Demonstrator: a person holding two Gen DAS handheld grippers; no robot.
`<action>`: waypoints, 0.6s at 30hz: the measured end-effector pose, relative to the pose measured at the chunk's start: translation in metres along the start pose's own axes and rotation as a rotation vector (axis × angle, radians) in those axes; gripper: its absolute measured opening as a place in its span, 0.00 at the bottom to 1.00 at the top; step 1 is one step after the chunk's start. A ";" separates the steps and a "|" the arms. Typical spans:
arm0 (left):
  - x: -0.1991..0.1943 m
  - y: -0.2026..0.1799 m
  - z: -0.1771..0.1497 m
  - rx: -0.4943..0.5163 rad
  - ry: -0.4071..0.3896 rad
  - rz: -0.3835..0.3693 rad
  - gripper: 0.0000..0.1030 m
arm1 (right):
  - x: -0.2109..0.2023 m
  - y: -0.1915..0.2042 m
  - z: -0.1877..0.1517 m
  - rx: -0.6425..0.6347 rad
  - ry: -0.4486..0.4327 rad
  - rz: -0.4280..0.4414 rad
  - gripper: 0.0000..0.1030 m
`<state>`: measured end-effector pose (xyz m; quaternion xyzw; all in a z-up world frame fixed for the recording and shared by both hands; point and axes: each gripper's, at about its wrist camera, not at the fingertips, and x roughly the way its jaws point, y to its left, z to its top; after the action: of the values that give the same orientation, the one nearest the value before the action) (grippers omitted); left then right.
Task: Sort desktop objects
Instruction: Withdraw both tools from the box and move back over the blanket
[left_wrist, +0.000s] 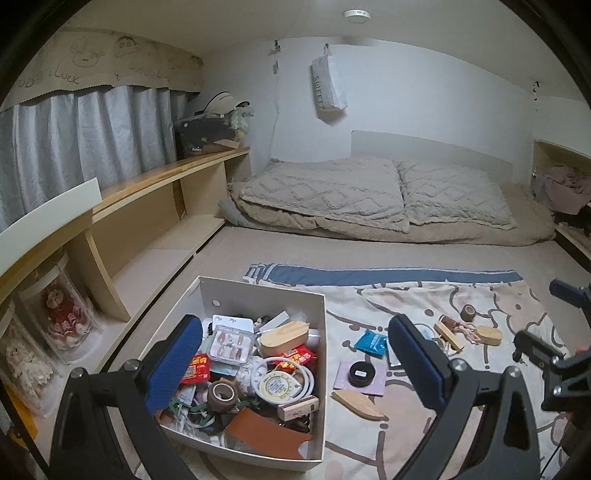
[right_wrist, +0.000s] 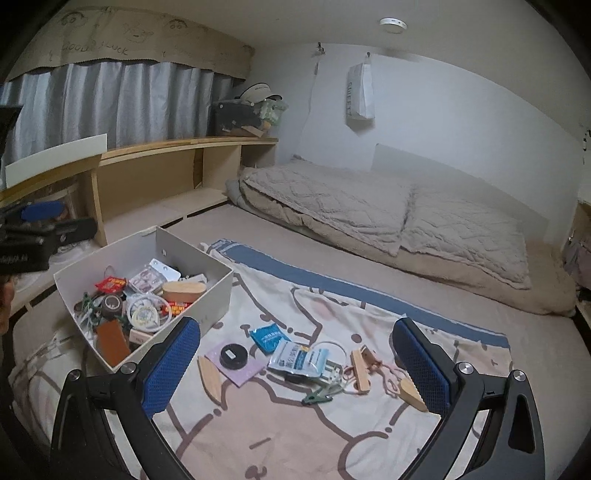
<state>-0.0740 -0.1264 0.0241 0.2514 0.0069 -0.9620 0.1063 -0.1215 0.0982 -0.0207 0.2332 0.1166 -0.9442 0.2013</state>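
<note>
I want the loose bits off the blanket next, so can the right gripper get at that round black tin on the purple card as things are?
Probably yes. The right gripper is open, and the round black tin lies on top of the purple card with nothing over it. The wooden piece and blue packet lie beside it, apart.

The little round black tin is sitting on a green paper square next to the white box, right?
Not quite: the paper square under the round black tin is pale purple, not green, as the right wrist view shows. It does lie next to the white box.

Bedroom, seemingly: bedding (left_wrist: 373, 195), curtains (left_wrist: 74, 140).
</note>
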 end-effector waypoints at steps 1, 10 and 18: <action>0.000 -0.001 0.000 -0.001 -0.001 -0.004 0.98 | -0.001 -0.001 -0.002 -0.002 0.004 0.002 1.00; 0.003 -0.024 0.001 0.030 -0.010 -0.045 0.98 | -0.005 -0.017 -0.011 0.012 0.016 -0.014 1.00; 0.014 -0.046 0.000 0.065 0.002 -0.070 0.98 | -0.001 -0.036 -0.018 0.057 0.028 -0.047 1.00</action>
<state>-0.0956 -0.0847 0.0156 0.2553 -0.0154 -0.9646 0.0643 -0.1291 0.1367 -0.0309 0.2495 0.0978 -0.9482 0.1708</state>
